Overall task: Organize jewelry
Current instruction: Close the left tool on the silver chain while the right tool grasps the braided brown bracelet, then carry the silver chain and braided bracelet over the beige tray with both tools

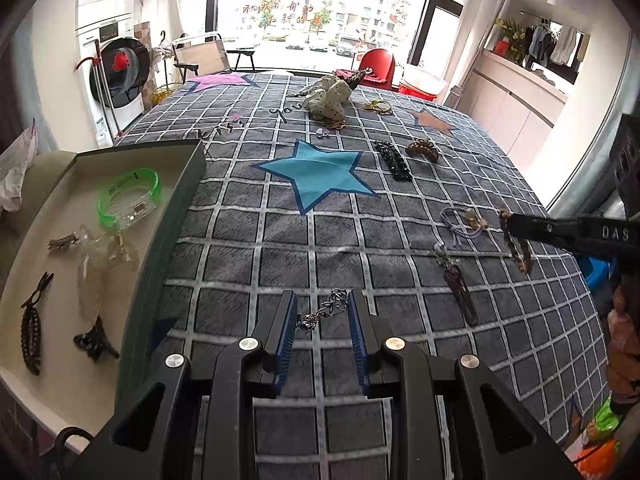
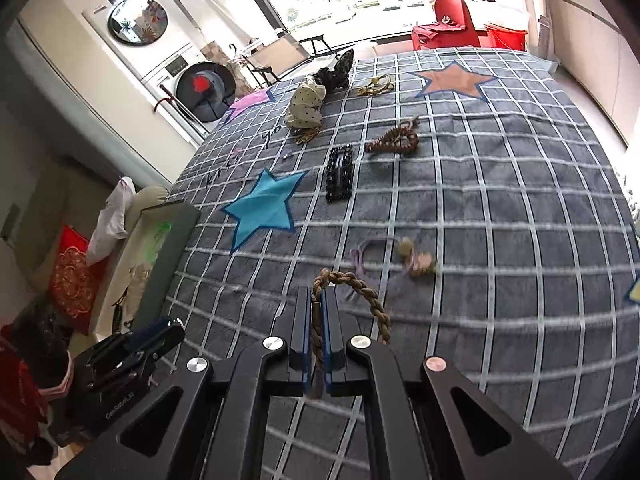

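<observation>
Overall, we judged the task partly done. The box at the left edge of the blanket already held several pieces: a green bangle, a small silver clip, a clear item we could not identify, a black braided clip and a dark claw clip.

The left gripper stood open, its jaws on either side of a silver chain lying on the blanket; we could not tell whether the pads touched it. The right gripper was clamped on a braided loop, held off the blanket.

We counted at least 7 pieces remaining out: the scrunchies, a gold tie, a black beaded clip, a brown claw clip, a purple hair tie and a dark clip. By our estimate, more than half of the work was left.
</observation>
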The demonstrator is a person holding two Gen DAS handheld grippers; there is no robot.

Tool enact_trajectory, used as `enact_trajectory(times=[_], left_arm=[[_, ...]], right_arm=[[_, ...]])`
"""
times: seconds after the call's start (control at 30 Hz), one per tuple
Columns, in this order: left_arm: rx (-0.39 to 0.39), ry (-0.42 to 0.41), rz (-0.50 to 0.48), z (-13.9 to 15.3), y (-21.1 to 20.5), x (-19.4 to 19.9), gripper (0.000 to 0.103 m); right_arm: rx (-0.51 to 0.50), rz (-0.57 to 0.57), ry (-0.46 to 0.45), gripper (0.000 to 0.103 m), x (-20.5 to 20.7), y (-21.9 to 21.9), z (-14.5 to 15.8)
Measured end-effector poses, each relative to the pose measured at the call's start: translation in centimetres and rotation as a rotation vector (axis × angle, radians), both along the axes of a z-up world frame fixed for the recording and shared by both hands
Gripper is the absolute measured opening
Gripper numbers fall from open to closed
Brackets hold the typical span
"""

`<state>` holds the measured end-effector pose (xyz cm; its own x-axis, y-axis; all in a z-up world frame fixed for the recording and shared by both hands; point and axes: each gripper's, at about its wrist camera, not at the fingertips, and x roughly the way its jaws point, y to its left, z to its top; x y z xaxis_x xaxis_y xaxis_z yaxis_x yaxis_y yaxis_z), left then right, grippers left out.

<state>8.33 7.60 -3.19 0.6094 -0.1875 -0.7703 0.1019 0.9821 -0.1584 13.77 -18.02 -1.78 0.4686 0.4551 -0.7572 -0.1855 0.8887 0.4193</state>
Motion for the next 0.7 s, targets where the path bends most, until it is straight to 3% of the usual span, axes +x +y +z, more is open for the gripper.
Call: enact_trajectory(times=[0.3,0.7], left_arm=[[0.0,0.003,0.0,0.4,0.4,-3.4,0.028],[-0.014,-0.03,0.02,1.5,2.2,-6.4,0.028]], right_arm=[[0.007,-0.006,0.02,0.005,-4.6,1.3,-1.2],[0.015,-0.015,0.026,0.005,-7.8,3.1,-1.6]])
